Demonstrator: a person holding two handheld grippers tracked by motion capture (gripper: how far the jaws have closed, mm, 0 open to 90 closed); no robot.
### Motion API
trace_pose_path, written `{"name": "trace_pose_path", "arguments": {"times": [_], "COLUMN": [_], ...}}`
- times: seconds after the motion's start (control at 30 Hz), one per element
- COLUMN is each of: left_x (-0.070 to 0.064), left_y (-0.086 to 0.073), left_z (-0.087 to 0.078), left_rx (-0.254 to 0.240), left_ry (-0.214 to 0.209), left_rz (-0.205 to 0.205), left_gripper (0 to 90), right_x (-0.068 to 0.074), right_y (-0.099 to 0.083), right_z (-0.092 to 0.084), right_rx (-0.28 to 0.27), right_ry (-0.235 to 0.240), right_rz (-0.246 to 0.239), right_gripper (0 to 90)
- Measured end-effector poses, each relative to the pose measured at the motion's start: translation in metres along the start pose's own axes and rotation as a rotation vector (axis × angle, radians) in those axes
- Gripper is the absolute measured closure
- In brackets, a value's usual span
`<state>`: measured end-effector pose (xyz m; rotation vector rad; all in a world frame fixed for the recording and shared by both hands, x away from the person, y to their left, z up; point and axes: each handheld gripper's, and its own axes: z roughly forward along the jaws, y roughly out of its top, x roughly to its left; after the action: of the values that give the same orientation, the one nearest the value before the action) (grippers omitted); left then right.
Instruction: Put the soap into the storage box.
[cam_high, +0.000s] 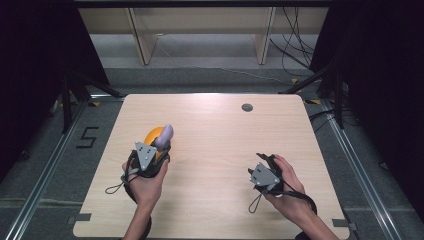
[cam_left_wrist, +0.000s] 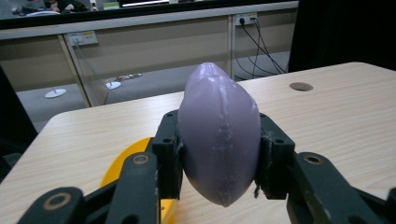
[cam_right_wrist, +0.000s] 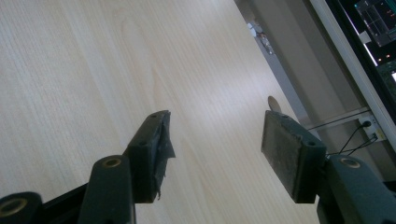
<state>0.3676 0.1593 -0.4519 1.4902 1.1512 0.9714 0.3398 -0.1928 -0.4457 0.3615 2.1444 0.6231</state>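
A pale wooden table (cam_high: 215, 150) with rounded corners stands on grey flooring between dark curtains, with wooden furniture legs and trailing cables beyond its far edge. A small round grommet (cam_high: 247, 107) sits near the far right of the top. At the left side of the table, a person's left hand (cam_high: 147, 181) holds the left claw (cam_high: 163, 145), whose two black jaws are closed on a lilac, egg-shaped object (cam_left_wrist: 219, 135) (smooth, with a faint seam running down its length). In the left gripper view the pads (cam_left_wrist: 169, 149) press against both flanks of the lilac object, which stands upright between them, its pointed top above the jaws and its lower tip hanging below them. Just behind and beneath it lies a yellow-orange round object (cam_high: 153, 135), partly hidden by the claw; whether the two touch cannot be told. On the right side of the table, well apart from these, the right hand (cam_high: 287, 186) holds the right claw (cam_high: 266, 161) low over bare wood. In the right gripper view its jaws stand wide apart with nothing between them, the worn pads (cam_right_wrist: 285, 149) facing each other over the table's grain.
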Motion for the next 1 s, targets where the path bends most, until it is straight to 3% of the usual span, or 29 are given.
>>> {"name": "trace_pose_path", "arguments": {"times": [0.37,1.0], "left_x": [0.01,0.028], "left_y": [0.001,-0.006], "left_z": [0.0,0.011], "left_rx": [-0.017,-0.002], "left_ry": [0.044,0.121], "left_rz": [-0.013,-0.016], "left_gripper": [58.4,58.4], "right_x": [0.0,0.0], "right_y": [0.0,0.0], "right_z": [0.001,0.001], "right_rx": [0.001,-0.001], "right_ry": [0.006,0.009], "right_rz": [0.006,0.011], "right_gripper": [42.6,42.3]}}
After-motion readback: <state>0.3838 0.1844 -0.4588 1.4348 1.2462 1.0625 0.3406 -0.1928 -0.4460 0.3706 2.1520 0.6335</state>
